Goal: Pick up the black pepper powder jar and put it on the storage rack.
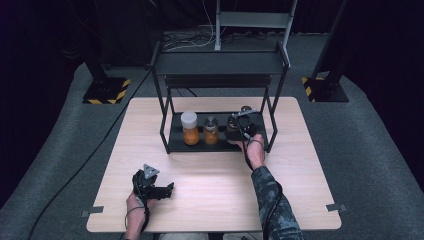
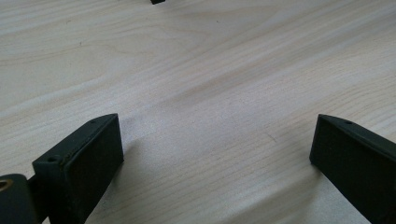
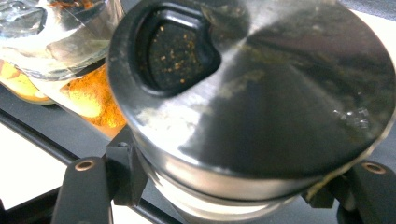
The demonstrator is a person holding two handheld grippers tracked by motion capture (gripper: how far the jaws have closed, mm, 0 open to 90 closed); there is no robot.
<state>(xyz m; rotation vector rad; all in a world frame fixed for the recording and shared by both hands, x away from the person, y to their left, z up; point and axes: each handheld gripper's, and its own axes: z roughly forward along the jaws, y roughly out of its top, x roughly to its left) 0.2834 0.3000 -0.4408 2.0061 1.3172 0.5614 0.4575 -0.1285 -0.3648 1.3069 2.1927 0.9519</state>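
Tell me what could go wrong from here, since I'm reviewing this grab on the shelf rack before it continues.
1. The right hand-held gripper is closed around the metal-lidded jar, just under the lid; a grip that high may let the jar tilt or slip when lifted.
2. The orange spice jar stands close beside it, so a sideways pull could knock it.
3. The rack's upper shelf hangs overhead; lifting straight up risks hitting it.

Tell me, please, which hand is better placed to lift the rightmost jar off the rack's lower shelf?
The right: its tongs already straddle the metal-lidded jar, while the left tongs rest open on the table.
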